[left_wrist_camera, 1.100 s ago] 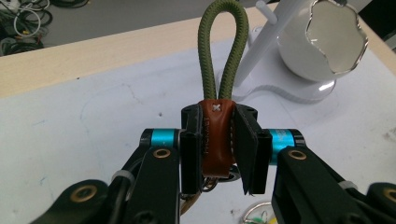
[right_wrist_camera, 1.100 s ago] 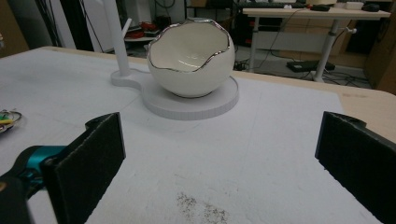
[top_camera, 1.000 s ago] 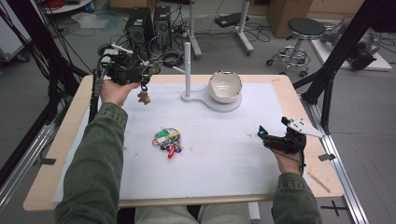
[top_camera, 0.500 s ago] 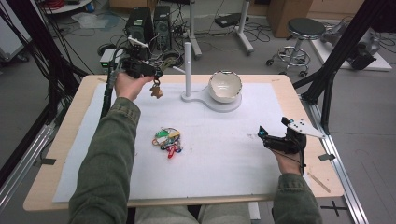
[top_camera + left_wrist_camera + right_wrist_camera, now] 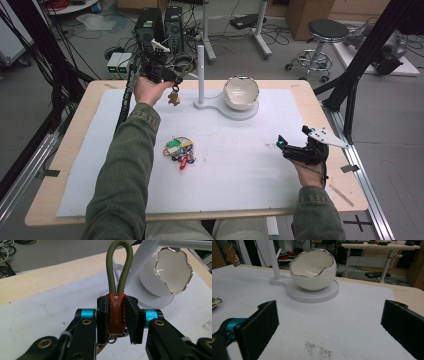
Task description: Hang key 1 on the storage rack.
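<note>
High view places the left claw (image 5: 167,80) raised over the far edge of the surface (image 5: 100,115), just left of the white post (image 5: 200,75), with a small brown charm (image 5: 174,98) dangling beneath it. What the claw grips is too small to read from there. Left gripper view makes it plain: the two black pads are pressed together on a brown leather tab (image 5: 116,312) with a stitched cross, and an olive cord loop (image 5: 119,267) stands up out of the tab toward the post. A bit of metal ring shows under the tab, mostly hidden by the pads; the charm itself is cut off below.

Right gripper view shows the right claw (image 5: 329,325) spread wide, touching nothing, aimed at the egg-shaped bowl (image 5: 313,269) on its round white base (image 5: 312,296) right of the post. The charm hangs far off at the upper left corner of that view, blurred. In the high view a bundle of coloured keyrings (image 5: 179,149) lies on the white mat (image 5: 240,150), well in front of the post; the right gripper view cuts it off at its left edge.
</note>
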`<state>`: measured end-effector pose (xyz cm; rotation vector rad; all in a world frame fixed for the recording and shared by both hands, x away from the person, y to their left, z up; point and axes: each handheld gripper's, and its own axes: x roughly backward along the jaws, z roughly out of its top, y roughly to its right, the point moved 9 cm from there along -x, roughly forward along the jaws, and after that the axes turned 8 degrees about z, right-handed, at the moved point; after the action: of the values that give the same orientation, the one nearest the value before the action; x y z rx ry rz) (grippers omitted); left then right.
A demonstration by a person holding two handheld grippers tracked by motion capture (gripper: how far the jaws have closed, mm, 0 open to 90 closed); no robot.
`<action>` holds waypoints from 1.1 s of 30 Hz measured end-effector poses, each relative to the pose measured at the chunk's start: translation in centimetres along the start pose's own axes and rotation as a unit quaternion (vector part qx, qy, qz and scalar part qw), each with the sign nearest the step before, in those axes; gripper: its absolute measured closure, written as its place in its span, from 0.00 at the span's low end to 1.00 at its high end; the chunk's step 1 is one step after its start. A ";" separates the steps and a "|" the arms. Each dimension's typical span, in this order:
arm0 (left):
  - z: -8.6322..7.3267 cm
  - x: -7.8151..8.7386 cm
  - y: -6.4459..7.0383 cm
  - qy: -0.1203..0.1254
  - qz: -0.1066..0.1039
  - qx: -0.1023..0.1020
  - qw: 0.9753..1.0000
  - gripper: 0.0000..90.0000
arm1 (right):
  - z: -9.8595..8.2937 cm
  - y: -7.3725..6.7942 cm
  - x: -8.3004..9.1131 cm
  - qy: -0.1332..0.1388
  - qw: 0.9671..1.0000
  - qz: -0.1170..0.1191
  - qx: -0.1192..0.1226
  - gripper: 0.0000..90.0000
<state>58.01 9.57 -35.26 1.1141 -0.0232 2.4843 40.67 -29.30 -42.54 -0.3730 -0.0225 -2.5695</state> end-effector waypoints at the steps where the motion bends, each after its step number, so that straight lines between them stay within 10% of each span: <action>1: 0.0 0.0 -0.1 0.001 0.000 0.000 1.000 0.81 | 0.0 0.0 0.0 0.000 1.000 0.000 0.000 0.01; 33: -1.2 -2.4 0.6 -0.016 -0.018 0.010 1.000 0.80 | -0.1 0.1 -0.1 -0.003 1.000 0.000 0.002 0.01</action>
<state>58.34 8.34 -37.71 1.1520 0.0120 2.4408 40.73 -29.33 -42.66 -0.3786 -0.0304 -2.5683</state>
